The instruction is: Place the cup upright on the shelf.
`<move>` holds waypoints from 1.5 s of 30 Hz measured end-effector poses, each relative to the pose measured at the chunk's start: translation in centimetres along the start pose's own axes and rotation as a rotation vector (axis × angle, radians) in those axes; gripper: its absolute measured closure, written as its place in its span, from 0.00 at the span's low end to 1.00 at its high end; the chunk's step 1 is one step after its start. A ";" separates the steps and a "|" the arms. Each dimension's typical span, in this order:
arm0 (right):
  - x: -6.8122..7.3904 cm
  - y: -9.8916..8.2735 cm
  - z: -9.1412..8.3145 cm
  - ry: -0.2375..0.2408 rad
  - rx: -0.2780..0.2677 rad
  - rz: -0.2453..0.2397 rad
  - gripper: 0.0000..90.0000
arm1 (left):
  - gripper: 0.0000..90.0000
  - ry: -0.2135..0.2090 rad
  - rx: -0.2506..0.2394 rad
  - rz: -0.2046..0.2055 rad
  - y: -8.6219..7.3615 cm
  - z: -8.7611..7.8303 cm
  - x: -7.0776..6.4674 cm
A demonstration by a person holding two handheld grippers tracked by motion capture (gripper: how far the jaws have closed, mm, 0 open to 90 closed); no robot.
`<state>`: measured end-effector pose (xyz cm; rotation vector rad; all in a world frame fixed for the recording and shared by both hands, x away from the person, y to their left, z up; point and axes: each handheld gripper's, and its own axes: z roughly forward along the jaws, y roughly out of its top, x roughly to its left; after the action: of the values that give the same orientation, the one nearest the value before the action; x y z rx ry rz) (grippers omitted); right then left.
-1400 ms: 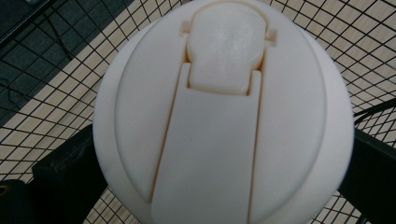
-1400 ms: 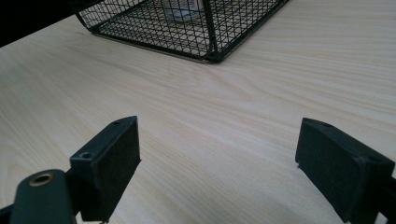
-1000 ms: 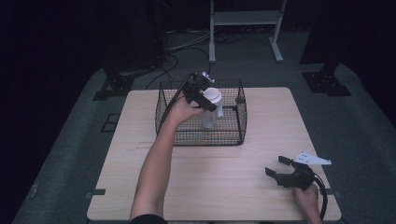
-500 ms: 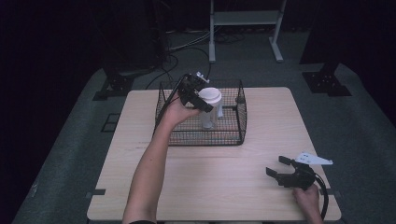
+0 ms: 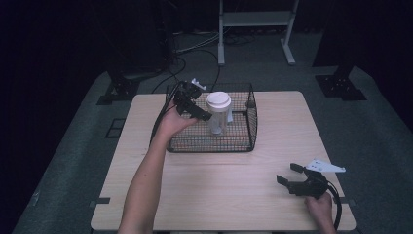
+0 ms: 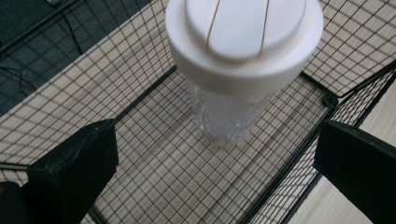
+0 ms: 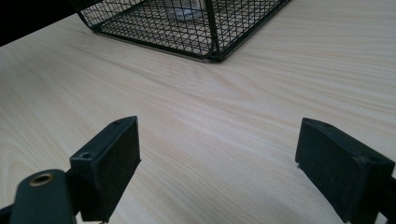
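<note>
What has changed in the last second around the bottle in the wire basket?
The left gripper has let go of the bottle and drawn back a little toward the person, jaws now open. The bottle stands upright in the wire basket as before. The right gripper stayed open, low over the table near its right front corner.

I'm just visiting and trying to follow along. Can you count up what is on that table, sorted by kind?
Wire baskets: 1, the black mesh basket
Clear bottles with a white lid: 1, the bottle standing upright in the basket
Handheld tools: 2, the left tool open by the bottle, the right tool open over the table
Total: 4
</note>
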<state>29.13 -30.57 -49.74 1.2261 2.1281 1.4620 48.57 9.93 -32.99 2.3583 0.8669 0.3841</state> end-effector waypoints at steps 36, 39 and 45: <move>0.5 -0.1 0.2 -0.047 0.014 -0.011 0.14 | 0.00 -0.047 -0.069 0.010 -6.3 -3.0 -1.0; 0.5 -0.1 0.2 -0.047 0.015 -0.014 0.14 | 0.00 -0.050 -0.074 0.012 -6.7 -3.0 -1.3; 0.5 -0.1 0.2 -0.049 0.016 -0.011 0.14 | 0.00 -0.056 -0.088 0.011 -7.5 -3.2 -1.5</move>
<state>28.89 -30.10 -49.80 1.2404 2.1150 1.3983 42.34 14.87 -35.18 2.2828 0.7959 0.3517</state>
